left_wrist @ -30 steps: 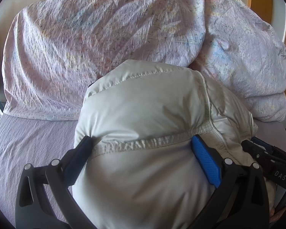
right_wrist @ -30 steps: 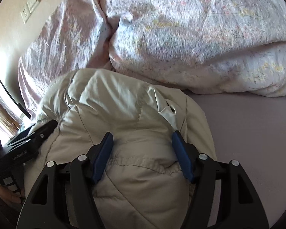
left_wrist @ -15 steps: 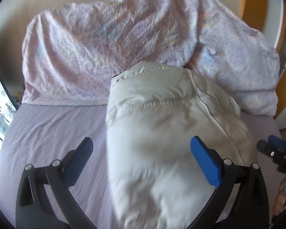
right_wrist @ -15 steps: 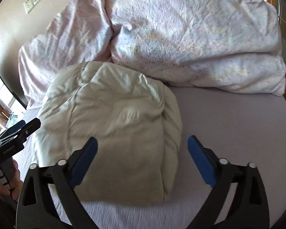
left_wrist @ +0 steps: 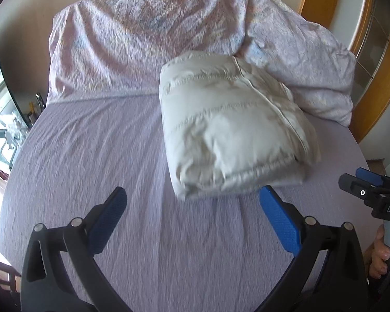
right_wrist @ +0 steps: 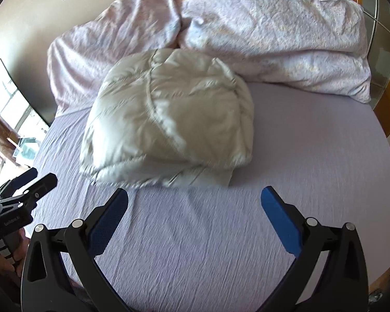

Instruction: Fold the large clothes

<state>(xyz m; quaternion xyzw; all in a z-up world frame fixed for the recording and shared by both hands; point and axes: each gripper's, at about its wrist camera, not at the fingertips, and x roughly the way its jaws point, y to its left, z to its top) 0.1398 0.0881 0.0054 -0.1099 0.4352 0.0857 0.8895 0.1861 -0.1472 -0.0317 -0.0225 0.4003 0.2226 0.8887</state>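
With both tools clear of it, the puffy off-white quilted jacket (left_wrist: 234,135), folded into a thick bundle, sits free on the lilac-sheeted bed (left_wrist: 91,156), its far edge against the crumpled pale floral duvet (left_wrist: 148,39) piled at the head.

Left tool (left_wrist: 192,208): blue pads spread wide, nothing between them. Right tool (right_wrist: 195,205): jaws have just been opening, now fully apart, empty; the bundle lies just beyond the fingertips.

Risks, my read:
- Padding is springy. With no weight on it, the top layer could puff up and the fold creep open.
- Near edge of the bundle looks loose and layered in the right view; a flap at its right corner sticks out and could drag the stack apart if caught.
- Slick shell on a soft mattress: any nudge may slide it sideways.

Can't make out:
- Sleeves, hood and zip are all tucked inside, so fold quality underneath is unknown.
- Near edge is motion-blurred in both views.
- Bundle/duvet contact line is in shadow.
- The person shows only as fingers at the frame edges.
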